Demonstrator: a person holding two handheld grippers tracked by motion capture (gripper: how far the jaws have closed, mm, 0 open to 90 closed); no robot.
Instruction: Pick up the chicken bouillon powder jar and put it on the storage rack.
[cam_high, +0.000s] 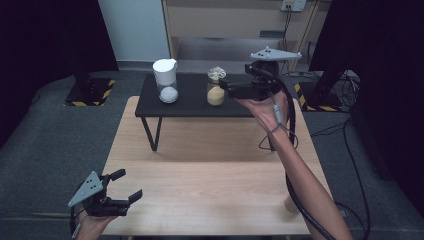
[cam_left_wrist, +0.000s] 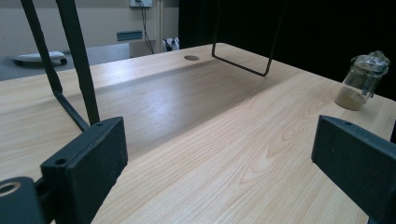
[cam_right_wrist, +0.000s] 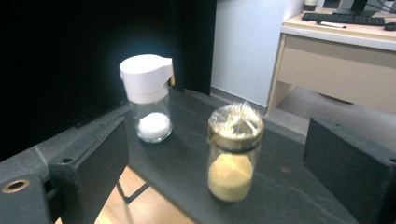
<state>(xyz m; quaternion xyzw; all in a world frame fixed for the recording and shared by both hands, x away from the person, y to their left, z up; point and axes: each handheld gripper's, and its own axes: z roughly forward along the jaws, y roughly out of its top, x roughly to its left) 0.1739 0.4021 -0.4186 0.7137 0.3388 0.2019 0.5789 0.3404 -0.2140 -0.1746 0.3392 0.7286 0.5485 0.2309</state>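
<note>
From the high view, the right hand-held gripper (cam_high: 227, 86) was held out over the far part of the light wooden bench (cam_high: 210, 185), its jaws spread and pointing left at the clear glass jar with a gold lid and crinkled plastic wrap over the top (cam_high: 216, 88). That jar stood on the low black shelf on thin metal legs (cam_high: 192, 107), near its middle, and from above the jaw tips seemed just beside it. The right gripper view told it more exactly — the jar (cam_right_wrist: 235, 151) stood upright ahead of the two black jaws, centred in the gap between them, with neither pad touching the glass. It was roughly a third full of a yellow granular stuff. To its left on the same shelf, well apart, stood a clear glass shaker with a white plastic pour-top (cam_right_wrist: 147, 95), holding a small heap of white grains at the bottom; the high view showed it (cam_high: 166, 80) nearer the shelf's left end. The left hand-held gripper (cam_high: 126, 185) rested low at the near left corner of the bench, its jaws spread wide with nothing between them. The left gripper view looked across the bare wood under the shelf's legs (cam_left_wrist: 79, 65) and caught something the high view barely showed — a second small glass jar with wrapped top and pale contents (cam_left_wrist: 362, 81), standing at the bench's edge.
</note>
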